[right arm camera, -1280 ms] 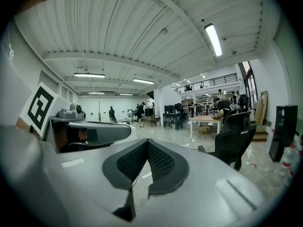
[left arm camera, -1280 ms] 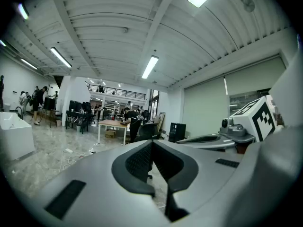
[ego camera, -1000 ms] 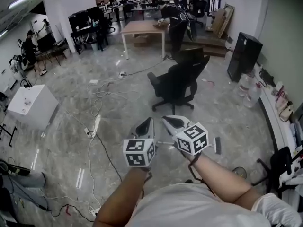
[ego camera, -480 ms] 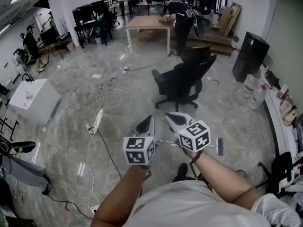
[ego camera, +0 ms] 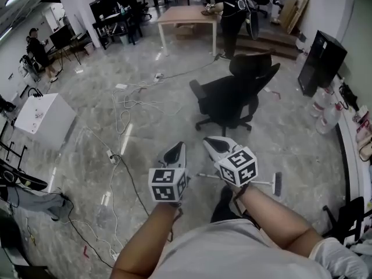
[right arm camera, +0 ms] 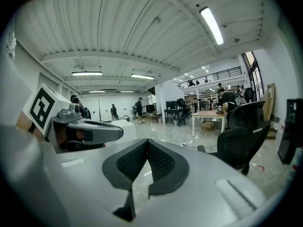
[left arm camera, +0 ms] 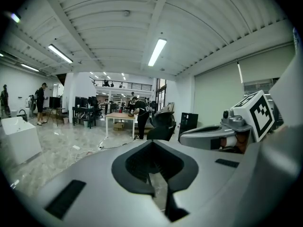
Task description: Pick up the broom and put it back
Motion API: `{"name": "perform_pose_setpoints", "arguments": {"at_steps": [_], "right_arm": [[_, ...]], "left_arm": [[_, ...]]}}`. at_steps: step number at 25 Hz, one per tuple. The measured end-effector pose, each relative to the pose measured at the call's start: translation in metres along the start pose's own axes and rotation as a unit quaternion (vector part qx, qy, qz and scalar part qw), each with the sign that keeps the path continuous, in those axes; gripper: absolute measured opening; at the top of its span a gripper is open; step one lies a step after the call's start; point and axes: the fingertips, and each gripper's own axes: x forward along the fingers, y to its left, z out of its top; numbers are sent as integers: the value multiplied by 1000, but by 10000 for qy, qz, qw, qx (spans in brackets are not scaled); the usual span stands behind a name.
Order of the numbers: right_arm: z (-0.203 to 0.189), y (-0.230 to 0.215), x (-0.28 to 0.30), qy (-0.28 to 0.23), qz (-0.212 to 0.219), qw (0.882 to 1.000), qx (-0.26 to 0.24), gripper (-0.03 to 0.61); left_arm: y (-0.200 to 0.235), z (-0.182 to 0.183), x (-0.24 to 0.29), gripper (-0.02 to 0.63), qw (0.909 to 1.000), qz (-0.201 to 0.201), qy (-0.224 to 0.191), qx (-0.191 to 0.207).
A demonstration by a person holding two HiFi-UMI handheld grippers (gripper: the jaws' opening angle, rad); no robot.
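The broom (ego camera: pixel 263 182) lies flat on the grey floor, its thin handle running left to right and its dark head (ego camera: pixel 277 184) at the right end. Both grippers hang side by side above the floor, well over the handle and not touching it. My left gripper (ego camera: pixel 177 150) is shut with nothing in it, and so is my right gripper (ego camera: pixel 210 144). The left gripper view shows its jaws (left arm camera: pixel 152 143) meeting at the tips with only the room beyond. The right gripper view shows its jaws (right arm camera: pixel 147 142) closed the same way. My right gripper and forearm hide part of the handle.
A black office chair (ego camera: pixel 232 97) stands just ahead. Cables and power strips (ego camera: pixel 119 127) trail over the floor at the left, near a white box (ego camera: pixel 43 121). A person (ego camera: pixel 229 7) stands at a wooden table (ego camera: pixel 189 16) farther back. A black cabinet (ego camera: pixel 330 60) and water bottles (ego camera: pixel 325 112) line the right wall.
The whole room has slid in the head view as I move: the table drifts up, the broom head shifts slightly right. Both grippers keep their place side by side, still shut.
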Motion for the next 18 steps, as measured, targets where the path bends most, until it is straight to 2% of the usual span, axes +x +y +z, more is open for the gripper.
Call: {"name": "perform_pose_setpoints", "arguments": {"at_steps": [5, 9, 13, 18], "right_arm": [[-25, -102, 67, 389, 235, 9989, 55, 3], [-68, -163, 121, 897, 642, 9939, 79, 3], [-125, -193, 165, 1435, 1118, 9832, 174, 5], [-201, -199, 224, 1922, 1494, 9694, 315, 6]], "left_arm": [[22, -7, 117, 5, 9996, 206, 167, 64], [39, -21, 201, 5, 9992, 289, 214, -152], [60, -48, 255, 5, 9981, 361, 367, -345], [123, -114, 296, 5, 9935, 454, 765, -704]]}}
